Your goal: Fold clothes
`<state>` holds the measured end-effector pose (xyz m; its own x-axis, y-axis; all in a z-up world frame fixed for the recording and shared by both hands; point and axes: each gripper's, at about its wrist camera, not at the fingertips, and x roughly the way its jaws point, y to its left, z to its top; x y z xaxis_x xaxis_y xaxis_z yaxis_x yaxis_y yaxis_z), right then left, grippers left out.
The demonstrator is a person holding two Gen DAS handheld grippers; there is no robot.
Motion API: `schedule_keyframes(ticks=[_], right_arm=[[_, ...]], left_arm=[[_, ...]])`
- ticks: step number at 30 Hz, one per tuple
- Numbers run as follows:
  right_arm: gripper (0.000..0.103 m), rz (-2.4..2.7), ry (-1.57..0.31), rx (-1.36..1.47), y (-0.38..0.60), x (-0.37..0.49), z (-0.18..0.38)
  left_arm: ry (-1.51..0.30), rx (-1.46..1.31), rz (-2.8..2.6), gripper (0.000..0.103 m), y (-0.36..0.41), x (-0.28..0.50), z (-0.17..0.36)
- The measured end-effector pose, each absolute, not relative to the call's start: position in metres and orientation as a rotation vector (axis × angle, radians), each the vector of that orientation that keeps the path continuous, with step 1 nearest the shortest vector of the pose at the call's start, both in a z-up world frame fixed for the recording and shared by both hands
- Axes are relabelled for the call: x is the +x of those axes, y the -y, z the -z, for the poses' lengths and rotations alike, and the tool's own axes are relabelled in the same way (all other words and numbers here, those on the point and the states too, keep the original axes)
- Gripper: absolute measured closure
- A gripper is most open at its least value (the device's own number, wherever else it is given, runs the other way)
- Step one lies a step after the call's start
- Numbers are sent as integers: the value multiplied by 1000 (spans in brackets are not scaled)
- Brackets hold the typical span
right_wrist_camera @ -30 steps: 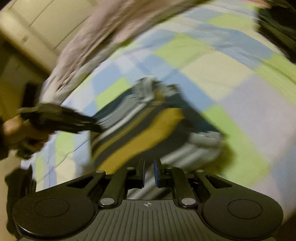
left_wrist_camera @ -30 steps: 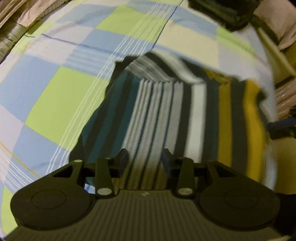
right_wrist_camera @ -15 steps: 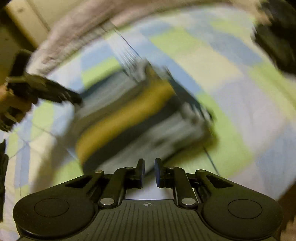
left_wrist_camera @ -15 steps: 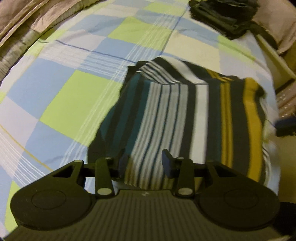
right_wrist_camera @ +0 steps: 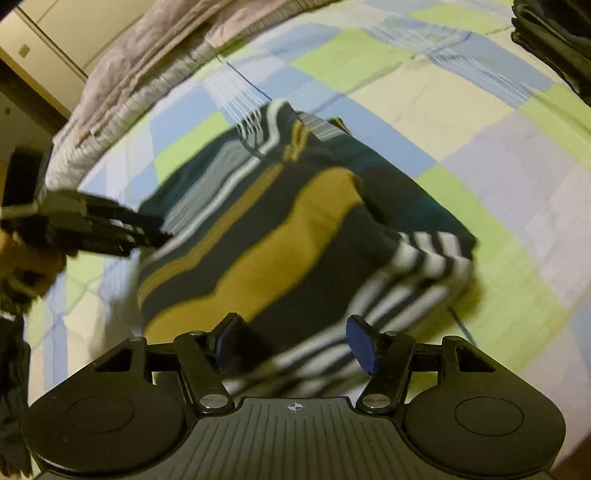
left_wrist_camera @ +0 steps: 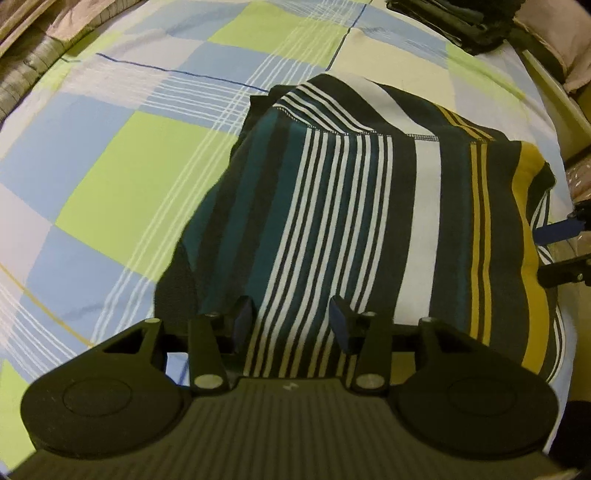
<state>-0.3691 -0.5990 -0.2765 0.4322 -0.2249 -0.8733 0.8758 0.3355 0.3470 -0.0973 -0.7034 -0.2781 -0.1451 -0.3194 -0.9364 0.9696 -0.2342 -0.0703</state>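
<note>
We see the striped shirt lying folded on the checked bed sheet, its yellow band toward 3 o'clock in the left view. Our left gripper hovers at its near edge with jaws wide apart and empty. Our right gripper, whose jaws were nearly together half a second ago, now has them spread wide over the shirt's striped corner, gripping nothing.

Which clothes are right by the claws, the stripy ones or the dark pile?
The stripy garment. It lies under both open claws, left claw and right claw, while the dark pile sits at the bed's far corner.
</note>
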Motion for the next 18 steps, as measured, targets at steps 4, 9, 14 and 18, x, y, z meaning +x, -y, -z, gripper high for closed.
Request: schedule_keyframes(ticks=[4, 9, 14, 18], right_arm=[[41, 900, -870, 949, 592, -373, 254], [50, 815, -765, 878, 578, -354, 223], [50, 801, -787, 872, 595, -329, 246], [50, 830, -830, 969, 615, -334, 280]], left_arm=[[-909, 1026, 1612, 67, 692, -103, 274], [-901, 992, 1639, 67, 676, -110, 267], [-906, 966, 1648, 65, 667, -117, 272], [-931, 967, 1635, 61, 677, -117, 279]])
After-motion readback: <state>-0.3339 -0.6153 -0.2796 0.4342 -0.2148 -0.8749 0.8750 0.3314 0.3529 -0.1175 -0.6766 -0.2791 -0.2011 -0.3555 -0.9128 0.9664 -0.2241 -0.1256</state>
